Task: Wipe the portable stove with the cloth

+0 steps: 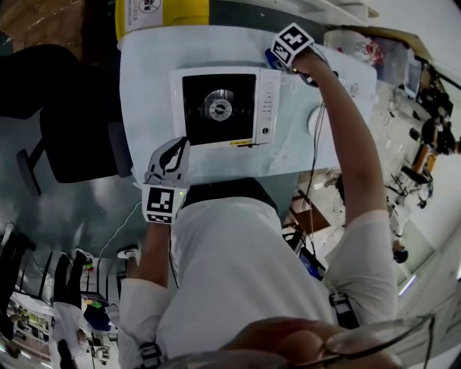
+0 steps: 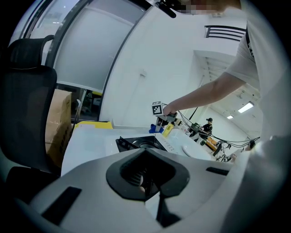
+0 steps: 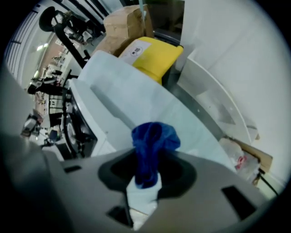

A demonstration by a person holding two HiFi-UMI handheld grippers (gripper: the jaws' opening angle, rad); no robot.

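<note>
The portable stove (image 1: 220,108), white with a black top and a round burner, sits in the middle of the white table (image 1: 148,79). My right gripper (image 1: 276,60) hovers just past the stove's far right corner, shut on a bunched blue cloth (image 3: 152,145) that sticks out beyond its jaws. In the head view the cloth (image 1: 271,58) shows only as a small blue patch. My left gripper (image 1: 175,150) is held at the stove's near left corner, above the table's front edge, jaws together and holding nothing. In the left gripper view the stove (image 2: 143,143) lies ahead, with the right gripper (image 2: 160,122) beyond it.
A yellow box (image 1: 162,14) stands at the table's far edge, with a cardboard box (image 3: 127,20) behind it. A black office chair (image 1: 68,122) is to the table's left. A white round disc (image 1: 315,119) and cables lie right of the stove. A plastic bag (image 1: 374,50) sits at the far right.
</note>
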